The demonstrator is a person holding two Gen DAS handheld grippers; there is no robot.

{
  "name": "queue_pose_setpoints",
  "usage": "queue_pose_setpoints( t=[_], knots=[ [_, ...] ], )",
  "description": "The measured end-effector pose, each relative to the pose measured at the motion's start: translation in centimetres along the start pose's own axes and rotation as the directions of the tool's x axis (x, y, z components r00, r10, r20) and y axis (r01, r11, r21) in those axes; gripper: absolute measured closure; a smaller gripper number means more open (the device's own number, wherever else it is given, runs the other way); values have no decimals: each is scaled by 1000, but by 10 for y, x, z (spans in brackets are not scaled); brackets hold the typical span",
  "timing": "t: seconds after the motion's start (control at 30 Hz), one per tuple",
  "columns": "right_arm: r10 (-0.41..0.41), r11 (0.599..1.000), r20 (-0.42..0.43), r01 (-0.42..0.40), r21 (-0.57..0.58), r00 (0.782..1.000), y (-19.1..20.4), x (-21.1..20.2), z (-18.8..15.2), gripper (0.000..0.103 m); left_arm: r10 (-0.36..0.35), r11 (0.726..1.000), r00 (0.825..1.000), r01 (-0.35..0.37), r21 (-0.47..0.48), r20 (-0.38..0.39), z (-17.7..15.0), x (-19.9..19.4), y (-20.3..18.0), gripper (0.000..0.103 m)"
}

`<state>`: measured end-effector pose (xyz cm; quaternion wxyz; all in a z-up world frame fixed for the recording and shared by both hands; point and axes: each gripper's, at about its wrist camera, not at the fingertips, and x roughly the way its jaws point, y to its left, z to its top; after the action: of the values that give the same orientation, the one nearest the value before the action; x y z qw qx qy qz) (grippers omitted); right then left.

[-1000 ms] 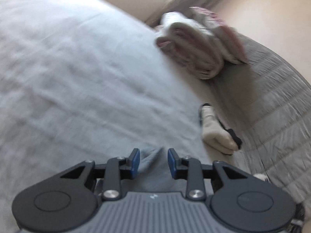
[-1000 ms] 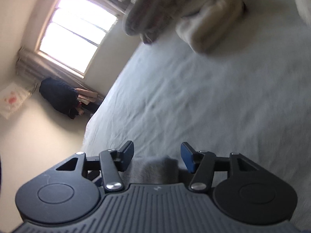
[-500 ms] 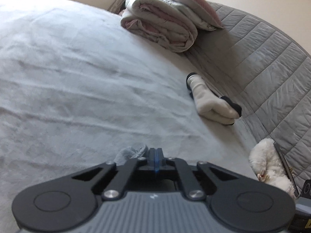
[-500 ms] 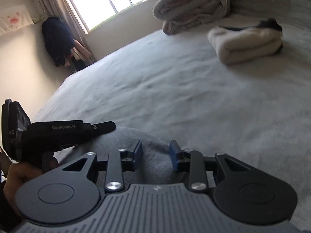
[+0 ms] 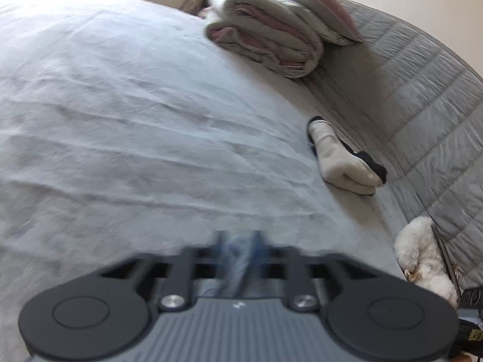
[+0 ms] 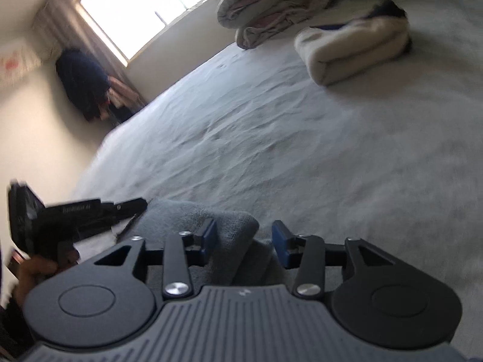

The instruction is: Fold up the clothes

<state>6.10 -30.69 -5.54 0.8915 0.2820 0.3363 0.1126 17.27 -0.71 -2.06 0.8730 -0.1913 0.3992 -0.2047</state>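
Letting go of the grey garment [image 6: 211,226] lying on the bed [image 6: 302,150], both jaws are opening: the left hand-held gripper [image 5: 238,250] and right hand-held gripper [image 6: 244,241] each straddle soft, nubby cloth without pinching it. Limp fabric could snag a pad and drag the fold open.

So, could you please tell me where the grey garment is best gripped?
Probably by the rounded folded edge of the grey garment, approached from the near side along the bed: that raised fold already sits between the opening right claw pads.
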Motion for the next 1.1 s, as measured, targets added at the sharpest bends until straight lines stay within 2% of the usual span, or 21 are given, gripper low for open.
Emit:
queue_pose_setpoints(
  t=[0.03, 0.07, 0.2, 0.3, 0.43, 0.53, 0.57, 0.7, 0.83, 0.9, 0.93, 0.97, 1.0, 1.1],
  knots=[
    [14, 999, -1, -14, 31, 1000, -4, -4, 1, 45, 1, 1000, 1000, -1, -6, 4, 0, -4, 3, 45],
    [28, 998, -1, -28, 59, 1000, -8, -7, 1, 41, 1, 1000, 1000, -1, -13, 8, 0, -9, 6, 44],
    [94, 981, -18, -90, 170, 995, -18, -17, -3, 31, -82, 988, 996, 78, -133, -29, -4, -13, 26, 38],
    [137, 963, -47, -122, 239, 989, -22, -18, -10, 30, -128, 967, 991, 114, -228, -44, -8, -11, 40, 38],
    [177, 941, -89, -142, 308, 980, -24, -17, -19, 30, -221, 931, 971, 183, -316, -89, -17, -1, 53, 37],
    [214, 923, -115, -163, 349, 970, -25, -13, -25, 30, -225, 933, 965, 173, -317, -132, -24, 9, 55, 37],
    [220, 920, -117, -166, 355, 968, -24, -12, -27, 29, -231, 932, 965, 182, -313, -127, -25, 10, 55, 37],
    [227, 922, -117, -174, 346, 967, -17, -5, -30, 29, -289, 901, 953, 238, -363, -95, -31, 16, 62, 37],
    [237, 926, -113, -190, 326, 965, -9, 2, -30, 28, -338, 888, 939, 298, -350, -60, -43, 20, 57, 39],
    [234, 930, -108, -190, 316, 966, -5, 5, -29, 31, -353, 871, 935, 314, -378, -35, -49, 22, 56, 41],
    [233, 931, -106, -190, 311, 967, -4, 6, -29, 40, -360, 862, 933, 323, -392, -22, -52, 22, 56, 46],
    [230, 933, -104, -188, 308, 968, -2, 8, -28, 48, -366, 852, 930, 331, -406, -9, -55, 23, 56, 56],
    [218, 932, -103, -176, 318, 970, -2, 8, -27, 57, -372, 833, 928, 340, -436, 12, -59, 24, 57, 61],
    [194, 928, -93, -152, 341, 977, 1, 6, -20, 64, -379, 780, 923, 360, -511, 72, -71, 23, 57, 68]
  ],
)
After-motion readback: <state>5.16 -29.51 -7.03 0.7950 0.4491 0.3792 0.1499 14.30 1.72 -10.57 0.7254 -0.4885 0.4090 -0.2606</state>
